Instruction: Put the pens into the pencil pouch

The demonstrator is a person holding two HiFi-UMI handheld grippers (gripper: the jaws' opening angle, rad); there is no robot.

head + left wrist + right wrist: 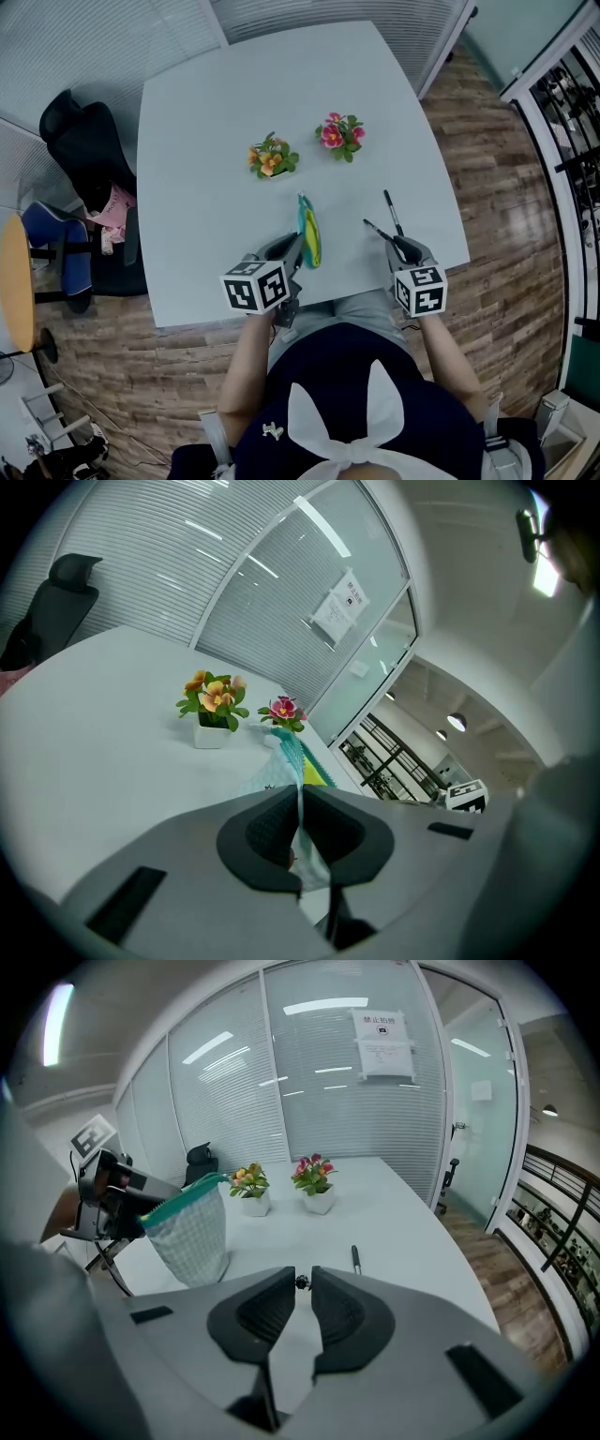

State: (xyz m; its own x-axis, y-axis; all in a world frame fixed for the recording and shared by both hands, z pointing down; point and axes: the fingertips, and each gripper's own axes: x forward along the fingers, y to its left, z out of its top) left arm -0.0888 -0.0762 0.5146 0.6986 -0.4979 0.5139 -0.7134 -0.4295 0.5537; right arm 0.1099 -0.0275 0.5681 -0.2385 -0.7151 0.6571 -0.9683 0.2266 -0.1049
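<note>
White tabletop [187,141].

Head view: left gripper [300,247] pinches the pencil pouch [309,234] upright, likely to keep its mouth presented. Right gripper [401,249] clamps a pen [378,231]; second pen [393,212] lies just beyond.

Left gripper view: fabric between shut fingers.

Right gripper view: pen end between narrow fingers, pouch ahead-left.
</note>
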